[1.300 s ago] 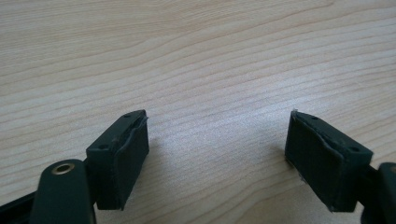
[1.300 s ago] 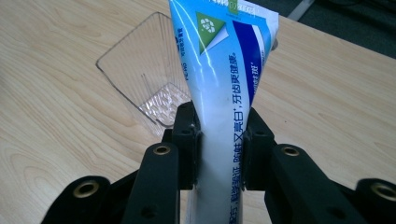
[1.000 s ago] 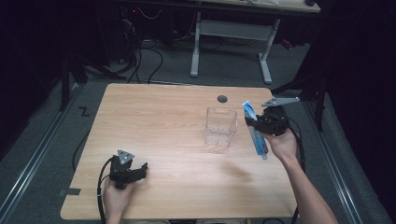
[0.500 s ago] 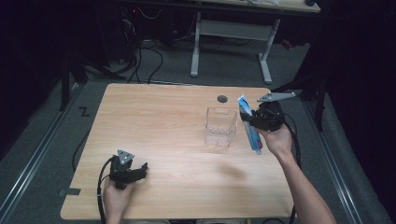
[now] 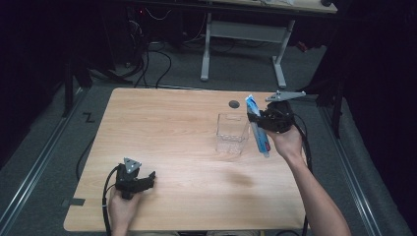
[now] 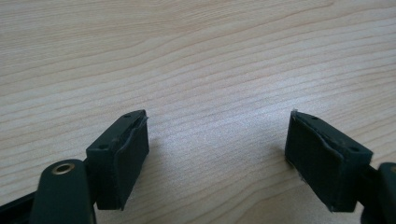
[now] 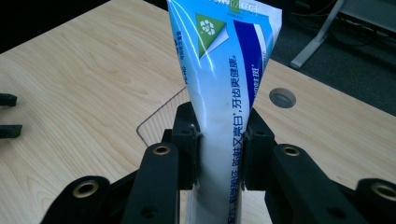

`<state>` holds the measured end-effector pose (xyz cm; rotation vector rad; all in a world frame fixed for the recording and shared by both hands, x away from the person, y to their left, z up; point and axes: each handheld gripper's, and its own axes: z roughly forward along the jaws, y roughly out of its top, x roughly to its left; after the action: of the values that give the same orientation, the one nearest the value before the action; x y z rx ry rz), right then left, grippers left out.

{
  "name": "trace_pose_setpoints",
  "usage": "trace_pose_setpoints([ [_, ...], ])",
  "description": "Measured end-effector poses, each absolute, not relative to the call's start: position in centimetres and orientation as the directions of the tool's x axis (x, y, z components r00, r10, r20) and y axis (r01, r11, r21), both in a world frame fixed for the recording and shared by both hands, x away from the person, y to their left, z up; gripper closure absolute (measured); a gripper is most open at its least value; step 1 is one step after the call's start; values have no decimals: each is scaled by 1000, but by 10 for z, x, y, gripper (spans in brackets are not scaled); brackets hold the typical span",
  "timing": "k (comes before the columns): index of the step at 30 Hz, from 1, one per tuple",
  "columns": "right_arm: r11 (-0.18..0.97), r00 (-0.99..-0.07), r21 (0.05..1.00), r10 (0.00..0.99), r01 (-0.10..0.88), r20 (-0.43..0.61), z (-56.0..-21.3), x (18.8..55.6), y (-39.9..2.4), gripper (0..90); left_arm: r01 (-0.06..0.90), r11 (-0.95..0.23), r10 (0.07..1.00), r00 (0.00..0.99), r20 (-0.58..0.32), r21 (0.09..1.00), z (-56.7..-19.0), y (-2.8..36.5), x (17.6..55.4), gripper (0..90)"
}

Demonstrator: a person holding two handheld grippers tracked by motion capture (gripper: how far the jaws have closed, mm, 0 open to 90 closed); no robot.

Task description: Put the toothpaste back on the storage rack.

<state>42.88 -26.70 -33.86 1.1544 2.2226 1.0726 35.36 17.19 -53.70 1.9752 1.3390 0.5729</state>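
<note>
In the high view, the right gripper (image 5: 269, 118) was held above the right side of the wooden table (image 5: 162, 128), clamped on a blue and white toothpaste tube (image 5: 257, 127). The tube ran slantwise through the jaws, its flat crimped end up and away from the person, its lower end hanging down toward the right hand (image 5: 284, 140). It hung just beside the right wall of a clear plastic box (image 5: 232, 133) standing on the table. Compared with 0.5 s earlier, the right gripper and tube had shifted slightly toward the far edge, closer to the box's upper right corner. The left gripper (image 5: 139, 182) rested low at the near left, unchanged in place.

In the left gripper view, the 2 pads (image 6: 122, 156) stood wide apart over bare wood grain, holding nothing.

In the right gripper view, the 2 pads (image 7: 187, 140) pressed against the tube's middle (image 7: 224, 93) from either side, the crimped end rising past them. A green patch with a white recycling mark sat near the top, and a vertical line of Chinese characters ran down the white body beside a dark blue stripe. The box's rim (image 7: 154, 116) showed behind the jaws.
</note>
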Motion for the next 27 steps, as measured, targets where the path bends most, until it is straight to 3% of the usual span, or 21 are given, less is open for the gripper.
trace_pose_setpoints([
  [27, 355, -577, 809, 816, 468, -25, -325, 449, -241, 718, 630, -244, 926, 376, -14, 737, -537, 172, 354, 221],
])
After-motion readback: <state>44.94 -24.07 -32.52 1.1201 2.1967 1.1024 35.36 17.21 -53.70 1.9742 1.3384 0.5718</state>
